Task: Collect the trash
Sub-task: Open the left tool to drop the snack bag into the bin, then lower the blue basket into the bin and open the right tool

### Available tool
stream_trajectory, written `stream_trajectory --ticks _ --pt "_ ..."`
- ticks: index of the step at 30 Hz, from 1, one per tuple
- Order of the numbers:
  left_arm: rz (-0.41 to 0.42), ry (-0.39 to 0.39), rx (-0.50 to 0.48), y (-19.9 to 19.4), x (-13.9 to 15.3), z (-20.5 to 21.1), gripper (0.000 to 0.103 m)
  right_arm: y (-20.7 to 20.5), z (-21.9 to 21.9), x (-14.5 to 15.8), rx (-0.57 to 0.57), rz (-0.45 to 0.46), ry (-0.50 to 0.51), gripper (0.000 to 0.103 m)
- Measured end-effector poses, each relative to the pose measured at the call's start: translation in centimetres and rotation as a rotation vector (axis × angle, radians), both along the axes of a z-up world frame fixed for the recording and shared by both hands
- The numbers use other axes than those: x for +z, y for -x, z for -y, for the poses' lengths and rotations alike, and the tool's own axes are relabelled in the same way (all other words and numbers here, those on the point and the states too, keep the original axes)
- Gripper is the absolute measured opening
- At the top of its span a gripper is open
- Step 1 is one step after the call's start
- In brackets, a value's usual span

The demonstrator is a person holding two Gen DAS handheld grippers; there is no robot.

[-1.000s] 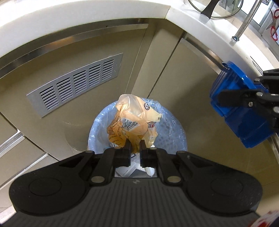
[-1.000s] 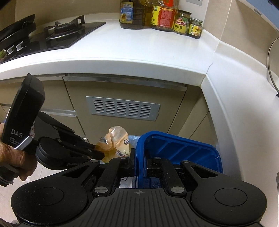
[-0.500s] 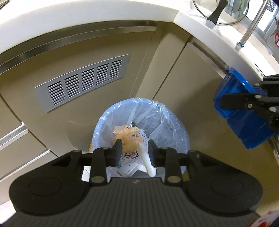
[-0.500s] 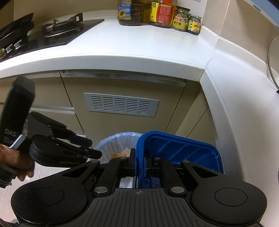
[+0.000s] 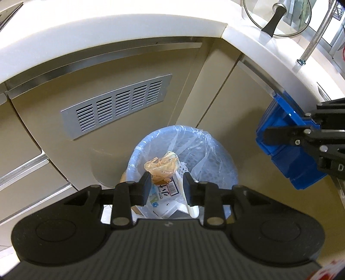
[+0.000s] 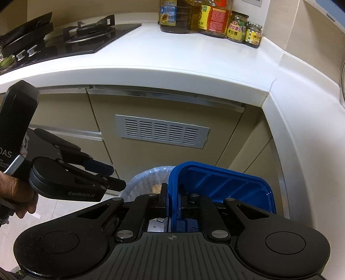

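Observation:
A round trash bin point(image 5: 217, 159) lined with a pale blue bag stands on the floor by the cabinet corner. An orange plastic wrapper point(image 5: 162, 167) lies inside it on top of paper and packaging. My left gripper point(image 5: 165, 186) is open and empty, above the bin's near rim. My right gripper point(image 6: 173, 201) is shut on the wall of a blue plastic container point(image 6: 220, 185), held to the right of the bin; the container also shows in the left wrist view point(image 5: 286, 146). The bin point(image 6: 146, 178) is partly hidden behind it.
Beige cabinets with a metal vent grille point(image 5: 116, 107) stand behind the bin. The white countertop point(image 6: 172, 56) carries a gas hob point(image 6: 71, 41) and several jars and bottles point(image 6: 215, 19). A glass pot lid point(image 5: 278, 19) lies on the counter at right.
My left gripper opened and let go of the orange wrapper, which dropped into the bin. The left gripper then rose and pulled back. The right gripper kept hold of the blue container.

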State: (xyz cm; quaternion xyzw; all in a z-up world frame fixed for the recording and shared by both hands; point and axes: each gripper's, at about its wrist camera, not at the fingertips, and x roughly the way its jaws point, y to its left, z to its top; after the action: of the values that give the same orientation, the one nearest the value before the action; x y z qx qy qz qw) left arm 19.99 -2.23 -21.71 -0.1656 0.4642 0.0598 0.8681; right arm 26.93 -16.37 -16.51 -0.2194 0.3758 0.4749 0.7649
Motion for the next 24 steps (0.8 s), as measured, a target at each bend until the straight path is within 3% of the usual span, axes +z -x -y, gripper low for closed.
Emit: stream_trajectory --ticks 24 --pt "-0.007 -0.021 0.088 1.5 0.1 -2.7 0.027 -0.1 -3.2 -2.5 0.093 0.021 -0.020 0.008"
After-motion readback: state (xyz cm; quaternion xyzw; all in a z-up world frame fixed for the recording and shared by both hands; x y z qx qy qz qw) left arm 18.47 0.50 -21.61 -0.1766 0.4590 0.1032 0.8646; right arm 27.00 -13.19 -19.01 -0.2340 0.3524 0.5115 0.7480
